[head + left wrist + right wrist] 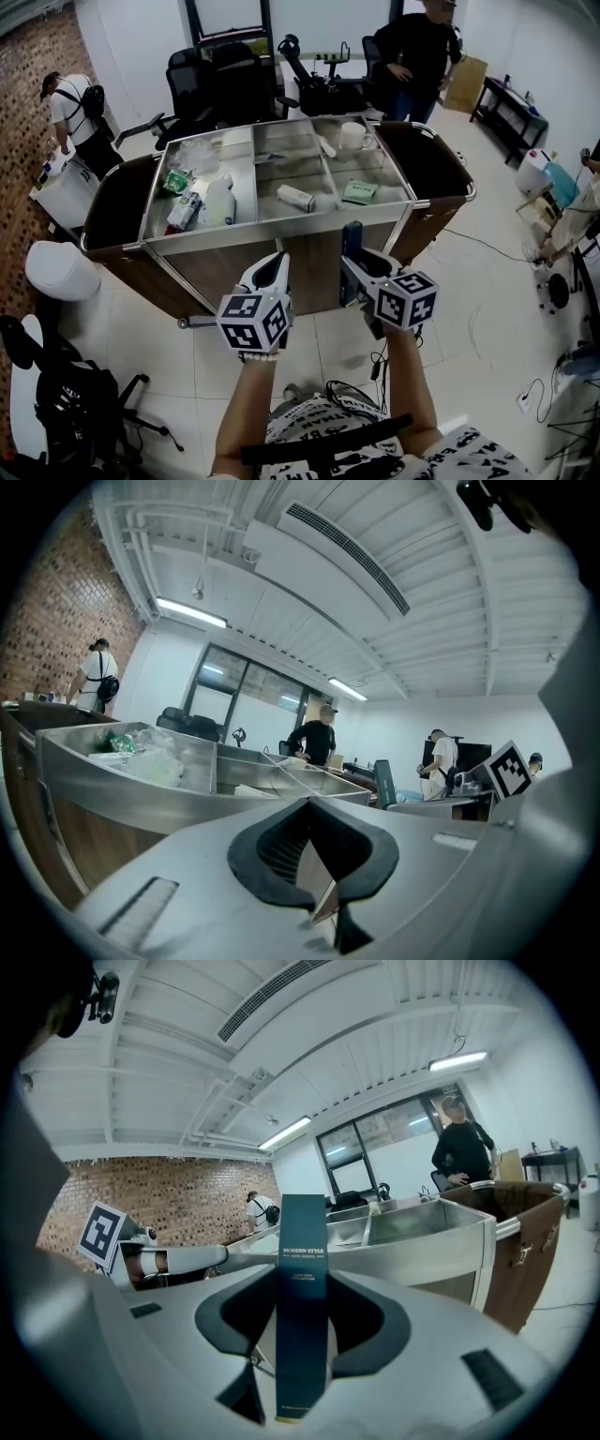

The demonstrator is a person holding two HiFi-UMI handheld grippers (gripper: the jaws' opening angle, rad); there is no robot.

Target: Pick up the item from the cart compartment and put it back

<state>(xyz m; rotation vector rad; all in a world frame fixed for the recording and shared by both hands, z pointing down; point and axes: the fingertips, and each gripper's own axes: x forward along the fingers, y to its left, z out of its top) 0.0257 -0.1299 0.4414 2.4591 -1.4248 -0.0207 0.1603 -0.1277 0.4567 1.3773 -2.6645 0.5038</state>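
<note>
- Right gripper [354, 272] grips one slim dark blue box [302, 1307]. The jaws press on its narrow sides, and the box stands upright between them, long axis vertical.
- Left gripper [272, 274] sits beside it at the same height, jaws closed together with nothing between them.
- You hold the box outside the cart [281, 240], just short of its near steel rim. The compartments lie ahead of the box and slightly lower.
- Your right hand is the nearer one to the front right compartment [394, 187], which holds a green packet [359, 192]. Judged from here, putting the box back means carrying it forward over the rim and tipping it down to lie flat.
- By count: two grippers, one box held, one cart. Its steel top appears split into five compartments.
- One white carton [296, 197] lies in the front middle compartment. The large left compartment [246, 202] holds a heap of bags too jumbled to count.
</note>
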